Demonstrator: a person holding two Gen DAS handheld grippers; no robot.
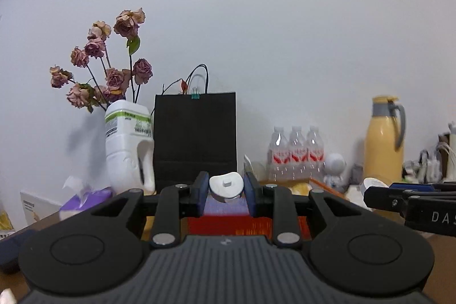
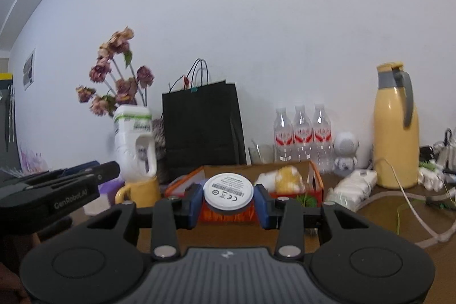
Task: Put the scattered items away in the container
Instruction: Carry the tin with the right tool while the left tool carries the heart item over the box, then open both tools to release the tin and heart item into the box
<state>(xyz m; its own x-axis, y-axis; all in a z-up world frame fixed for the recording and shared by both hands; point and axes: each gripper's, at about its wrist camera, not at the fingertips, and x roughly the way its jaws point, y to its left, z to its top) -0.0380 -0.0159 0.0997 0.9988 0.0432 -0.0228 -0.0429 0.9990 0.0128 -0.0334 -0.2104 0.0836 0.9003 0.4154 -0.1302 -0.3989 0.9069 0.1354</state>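
The left tongs (image 1: 225, 194) are held about level above the surface (image 2: 370, 221), partly closed, and a small white heart-shaped piece (image 1: 226, 185) with a little square stud on its face is clamped between the blue pads (image 1: 201, 190). The letters "DAS" are read on the black body of the other tool at the right edge of the left wrist view. The right tongs (image 2: 228, 200) are likewise held nearly level, tipped slightly down, and are closed partway on a round white puck (image 2: 228, 191) with a grey rim; small print and certification marks are seen on its face, too fine to be read. "GenRobot.AI" is read on the side of the left tool in the right wrist view.

Just beyond both held pieces the container (image 2: 315, 184) is seen, an open cardboard box with orange-red edging, in which a yellow and white soft item (image 2: 287, 178) is lying. A yellow mug (image 2: 139, 191) is stood to its left, a packet of tissues (image 2: 353, 185) to its right. Further back, against the wall, a white jug with dried roses (image 1: 129, 144), a black paper bag (image 1: 195, 136), three water bottles (image 1: 296, 153) with red labels, a small white robot figure (image 2: 345, 151) and a yellow thermos (image 2: 396, 130) are ranged.
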